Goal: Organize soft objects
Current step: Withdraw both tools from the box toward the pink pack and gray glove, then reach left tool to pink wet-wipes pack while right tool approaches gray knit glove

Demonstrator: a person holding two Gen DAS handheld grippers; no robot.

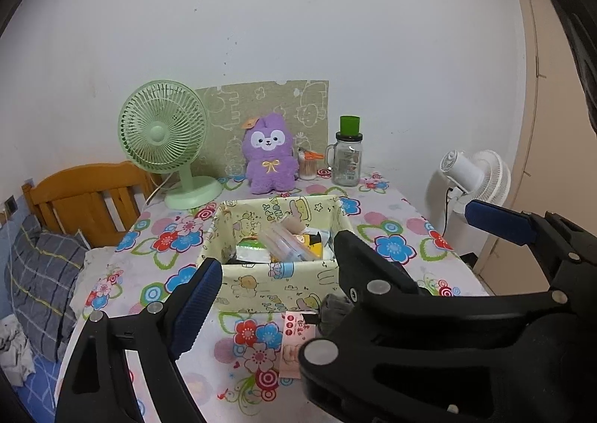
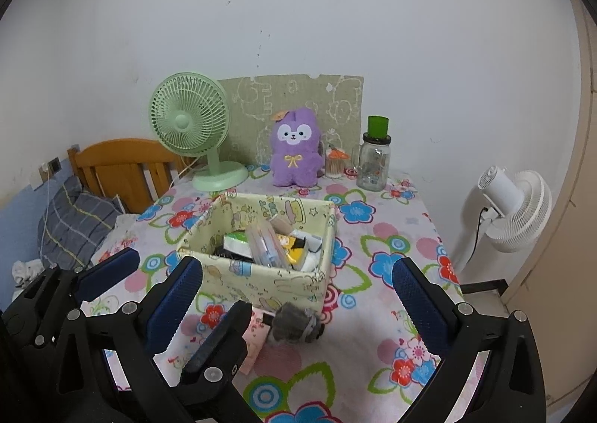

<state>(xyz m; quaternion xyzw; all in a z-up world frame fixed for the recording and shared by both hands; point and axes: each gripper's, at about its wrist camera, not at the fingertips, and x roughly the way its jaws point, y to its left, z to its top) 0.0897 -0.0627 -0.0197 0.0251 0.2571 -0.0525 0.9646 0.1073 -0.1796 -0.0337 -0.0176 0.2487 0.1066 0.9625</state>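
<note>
A purple plush toy (image 1: 268,154) (image 2: 295,147) sits upright at the back of the flowered table. A cream fabric storage box (image 1: 276,283) (image 2: 298,279) stands mid-table, filled with packets and tubes. A small grey soft bundle (image 2: 295,322) (image 1: 334,311) lies on the cloth just in front of the box. A pink card (image 1: 293,342) lies beside it. My left gripper (image 1: 274,266) is open and empty, low before the box. My right gripper (image 2: 296,292) is open and empty, its fingers either side of the grey bundle's area, above the table.
A green desk fan (image 1: 164,139) stands back left. A glass mug jar with a green cap (image 1: 347,158) and a toothpick holder (image 1: 308,165) stand back right. A white floor fan (image 2: 515,206) is off the table's right. A wooden bedhead (image 1: 86,195) and pillow lie left.
</note>
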